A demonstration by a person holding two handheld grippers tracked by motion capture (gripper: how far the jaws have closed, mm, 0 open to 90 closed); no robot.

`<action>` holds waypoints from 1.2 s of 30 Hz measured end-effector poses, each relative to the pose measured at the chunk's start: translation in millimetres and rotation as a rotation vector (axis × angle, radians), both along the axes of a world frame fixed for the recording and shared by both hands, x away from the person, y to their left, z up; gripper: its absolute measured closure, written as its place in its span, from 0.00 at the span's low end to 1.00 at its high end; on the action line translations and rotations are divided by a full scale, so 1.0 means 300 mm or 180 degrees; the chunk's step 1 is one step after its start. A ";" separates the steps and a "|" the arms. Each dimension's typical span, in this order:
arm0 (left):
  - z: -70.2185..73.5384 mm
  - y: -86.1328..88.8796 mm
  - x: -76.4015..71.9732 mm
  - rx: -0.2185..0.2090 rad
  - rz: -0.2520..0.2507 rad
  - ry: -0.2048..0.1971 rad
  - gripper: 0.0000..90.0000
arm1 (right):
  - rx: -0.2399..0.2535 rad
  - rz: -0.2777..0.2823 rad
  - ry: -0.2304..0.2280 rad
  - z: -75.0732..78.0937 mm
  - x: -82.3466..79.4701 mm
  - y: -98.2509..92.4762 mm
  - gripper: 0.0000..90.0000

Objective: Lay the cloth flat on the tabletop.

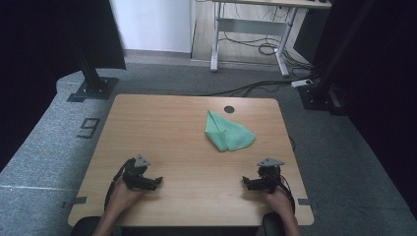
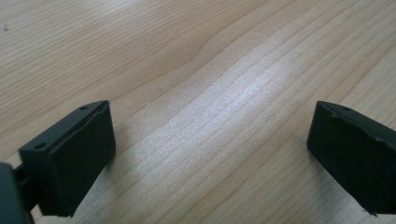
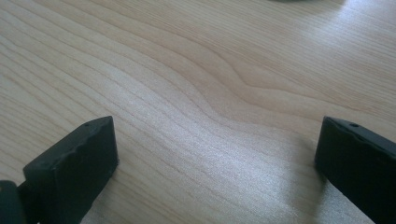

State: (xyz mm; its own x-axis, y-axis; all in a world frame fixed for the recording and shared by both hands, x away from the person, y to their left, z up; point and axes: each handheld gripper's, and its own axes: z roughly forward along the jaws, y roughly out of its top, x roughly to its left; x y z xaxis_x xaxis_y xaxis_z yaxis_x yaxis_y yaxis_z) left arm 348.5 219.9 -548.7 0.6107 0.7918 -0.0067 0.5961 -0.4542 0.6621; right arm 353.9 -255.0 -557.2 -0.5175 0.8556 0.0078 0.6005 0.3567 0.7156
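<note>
Room: grey carpet around a wooden table (image 1: 172,123); desk legs and cables beyond it.
High view: green cloth (image 1: 227,132) lies crumpled on the table's far right part, just near a dark round hole (image 1: 229,109); left gripper (image 1: 153,181) and right gripper (image 1: 249,183) rest low at the table's near edge, well apart from the cloth, each pointing inward.
Handling: cloth looks soft, light, limp; probably best pinched at a corner or folded edge.
Left gripper view: jaws spread wide over bare wood; nothing between.
Right gripper view: jaws likewise spread, empty; a greenish sliver at the top edge may be the cloth.

Left gripper (image 2: 210,158), jaws wide apart
Two black jaws over bare light wood-grain table (image 2: 210,70); nothing between them.
</note>
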 end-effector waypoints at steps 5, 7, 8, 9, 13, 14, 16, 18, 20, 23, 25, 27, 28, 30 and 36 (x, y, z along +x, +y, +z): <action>0.000 0.000 0.000 -0.0005 0.0015 0.0002 0.01 | -0.0001 0.0012 0.0003 0.000 0.000 0.000 0.00; 0.000 0.001 0.000 -0.0008 0.0034 -0.0005 0.02 | 0.0002 0.0015 0.0004 0.000 0.000 0.000 0.00; 0.001 0.001 0.000 -0.0007 0.0042 -0.0007 0.02 | 0.0000 0.0013 0.0002 0.000 0.000 0.000 0.00; 0.001 0.002 0.001 -0.0006 0.0040 -0.0009 0.02 | 0.0001 0.0016 0.0004 0.000 0.001 0.000 0.00; 0.001 0.001 0.003 -0.0010 0.0039 -0.0013 0.03 | 0.0005 0.0027 0.0007 0.000 0.001 0.001 0.00; 0.001 0.001 0.003 -0.0010 0.0039 -0.0012 0.03 | 0.0006 0.0030 0.0007 0.000 0.002 0.001 0.00; 0.001 0.001 0.003 -0.0010 0.0039 -0.0013 0.03 | 0.0007 0.0032 0.0008 0.000 0.002 0.002 0.00; 0.001 0.001 0.003 -0.0009 0.0038 -0.0013 0.03 | 0.0007 0.0035 0.0008 0.000 0.002 0.002 0.00; 0.001 0.001 0.003 -0.0009 0.0037 -0.0014 0.03 | 0.0007 0.0034 0.0007 0.000 0.002 0.002 0.00; 0.001 0.001 0.003 -0.0009 0.0037 -0.0015 0.03 | 0.0007 0.0035 0.0008 0.000 0.002 0.002 0.00; 0.001 0.001 0.003 -0.0009 0.0037 -0.0014 0.03 | 0.0007 0.0034 0.0008 0.000 0.002 0.002 0.00; 0.001 0.001 0.003 -0.0009 0.0039 -0.0015 0.03 | 0.0007 0.0035 0.0007 0.000 0.002 0.002 0.00; 0.001 0.001 0.003 -0.0009 0.0039 -0.0015 0.03 | 0.0007 0.0035 0.0008 0.000 0.002 0.002 0.00; 0.001 -0.001 0.005 -0.0010 0.0050 -0.0008 0.03 | 0.0007 0.0035 0.0008 0.000 0.002 0.002 0.00; 0.004 -0.017 0.013 0.0000 0.0020 0.0040 0.01 | 0.0007 0.0033 0.0008 0.000 0.002 0.002 0.00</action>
